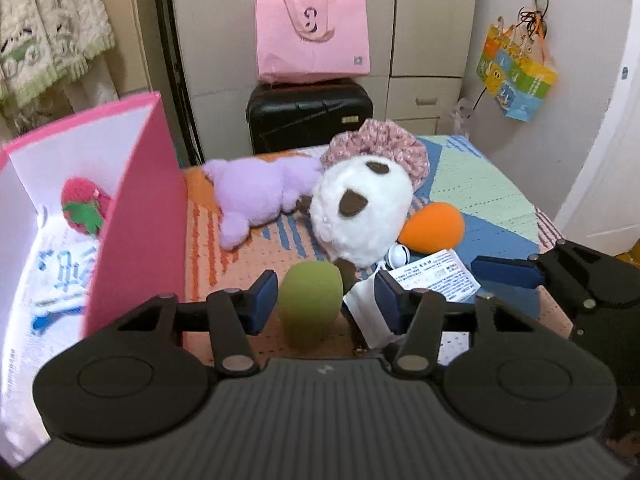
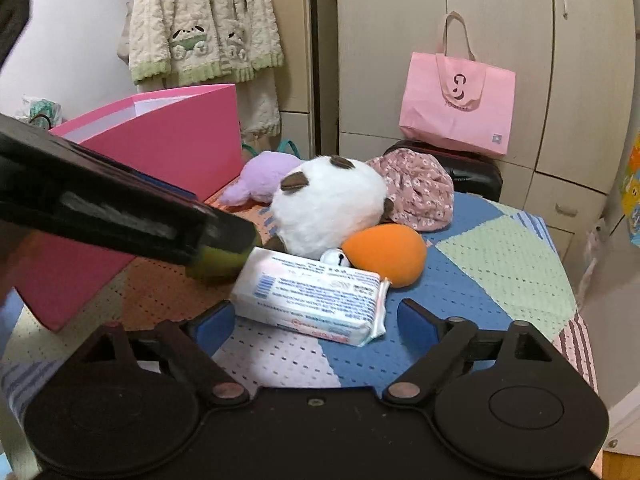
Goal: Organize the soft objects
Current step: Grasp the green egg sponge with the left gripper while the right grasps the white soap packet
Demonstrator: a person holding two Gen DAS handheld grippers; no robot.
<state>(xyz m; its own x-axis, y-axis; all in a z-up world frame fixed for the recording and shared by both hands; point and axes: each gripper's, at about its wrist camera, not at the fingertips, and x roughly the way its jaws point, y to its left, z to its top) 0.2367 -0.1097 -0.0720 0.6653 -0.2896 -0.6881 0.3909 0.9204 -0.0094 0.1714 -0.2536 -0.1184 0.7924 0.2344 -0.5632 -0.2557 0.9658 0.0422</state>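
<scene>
My left gripper [image 1: 326, 304] is open with a green sponge [image 1: 312, 304] standing between its fingers, not squeezed; the sponge also shows in the right wrist view [image 2: 222, 262] under the left gripper's body. My right gripper [image 2: 316, 322] is open around the near end of a white tissue pack [image 2: 312, 294]. An orange sponge [image 2: 386, 254], a white plush [image 2: 328, 210], a purple plush [image 1: 256, 192] and a floral pink cap [image 2: 418, 192] lie on the patchwork cover [image 2: 500, 264]. A pink box [image 1: 136, 216] at the left holds a red strawberry plush [image 1: 82, 210].
A black suitcase [image 1: 308, 116] with a pink tote bag [image 1: 312, 36] on it stands behind the bed. A small silver bell [image 2: 336, 258] lies by the white plush. Wardrobe doors [image 2: 480, 40] and a hanging fleece jacket [image 2: 204, 20] are at the back.
</scene>
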